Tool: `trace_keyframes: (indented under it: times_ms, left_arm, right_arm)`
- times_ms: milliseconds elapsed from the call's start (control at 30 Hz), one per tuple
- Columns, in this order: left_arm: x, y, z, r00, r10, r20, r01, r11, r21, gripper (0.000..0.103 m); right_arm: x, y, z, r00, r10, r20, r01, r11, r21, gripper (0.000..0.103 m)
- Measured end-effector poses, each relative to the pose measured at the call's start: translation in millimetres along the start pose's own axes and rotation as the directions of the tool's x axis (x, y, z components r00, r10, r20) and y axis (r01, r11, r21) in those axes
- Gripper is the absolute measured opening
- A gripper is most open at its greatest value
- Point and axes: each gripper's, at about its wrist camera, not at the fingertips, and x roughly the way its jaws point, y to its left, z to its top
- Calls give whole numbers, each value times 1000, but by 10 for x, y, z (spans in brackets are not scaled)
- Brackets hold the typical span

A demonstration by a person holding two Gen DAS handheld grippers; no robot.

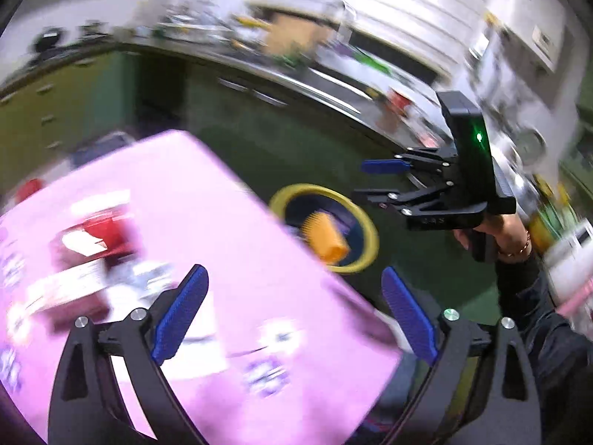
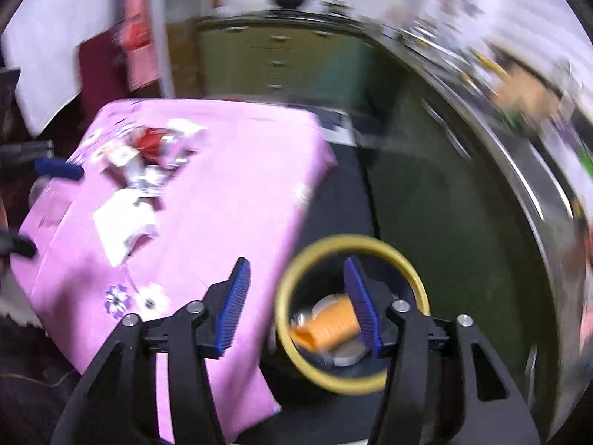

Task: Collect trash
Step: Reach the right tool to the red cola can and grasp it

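Both hand-held grippers (image 1: 294, 311) (image 2: 296, 306) empty, orange cup (image 2: 326, 328) in bin (image 2: 281, 296)

bin (image 2: 370, 244): 1 | orange cup (image 2: 330, 324): 1 | pink tablecloth (image 2: 229, 185): 1 | claws: 2

The right gripper (image 2: 294, 306) has its jaws wide apart with nothing between the blue pads (image 2: 233, 307), and it hangs above the edge of the pink tablecloth (image 2: 222, 193) and the yellow-rimmed bin (image 2: 292, 285). Inside the bin lies an orange ribbed cup (image 2: 326, 326) on its side, next to some grey pieces that are too blurred to name. Further on the cloth lies a small heap of wrappers (image 2: 148, 155), red and white, and at the left edge of the view the left gripper (image 2: 22, 207) shows partly, with its fingers apart.
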Motion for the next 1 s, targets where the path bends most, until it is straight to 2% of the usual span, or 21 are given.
trace_keyframes:
  times_ms: [67,133,233,367,500,767,1000]
  left_arm:
    - [-252,228,-126,997,71,38,-70,997,-43,91]
    - [-537,500,-317,985,155,73,-145,982,-119,91]
    - [-811,823,-548,980,180,82,-158,962,-222,91]
    - [-994,1059,-766,973,210,94,-175,940,-292,91]
    - [-1052,1187,-863,975,201,97,-164,939,-302,91]
    - [-945,1306,-936,984,157,87,-124,944,-307,91]
    - [-913,1362,-996,988,140,69,-110,938,-330,91]
  right_arm:
    - [123,317,293,999,37,11,-36,991,-129,58]
    - [285,708,570,996,91,15,-84,957,-277,58]
    - [569,1232,911,989,146,-15,-137,881,-453,58]
    - [984,1735,1230,985,161,-65,-168,789,-590,58]
    - [1307,2054,1438,979,171,-115,-203,712,-672,58]
    - [1864,2391,1562,972,35,-231,-210,561,-801,58]
    - [2104,2474,1589,967,-21,-255,-209,506,-837,58]
